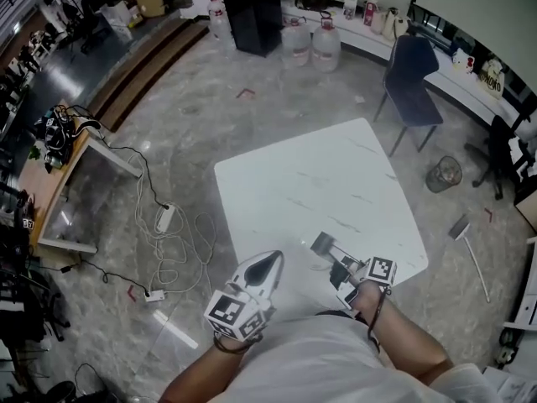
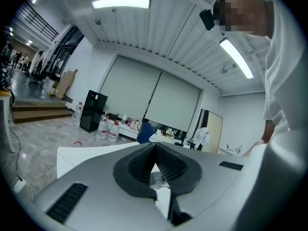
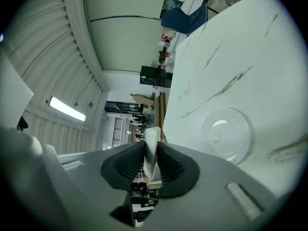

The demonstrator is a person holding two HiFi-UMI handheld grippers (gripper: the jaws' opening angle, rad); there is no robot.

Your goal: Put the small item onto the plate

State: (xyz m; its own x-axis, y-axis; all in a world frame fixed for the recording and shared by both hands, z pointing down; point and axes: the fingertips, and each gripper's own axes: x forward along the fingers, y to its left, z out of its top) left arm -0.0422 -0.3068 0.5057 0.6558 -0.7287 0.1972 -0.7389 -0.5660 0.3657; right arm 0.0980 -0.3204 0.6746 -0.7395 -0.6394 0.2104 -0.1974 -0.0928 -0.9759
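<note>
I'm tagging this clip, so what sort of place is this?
Probably an office or lab workroom: a white marble-patterned square table, large clear plastic water jugs by the wall, and a dark blue chair.

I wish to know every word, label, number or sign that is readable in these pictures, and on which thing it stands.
No text can be read with certainty.
Jugs: red labels, too small to read.
White item on the counter: dark letters, too blurred to read.
Marker cubes: black and white square patterns only, no words.
</note>
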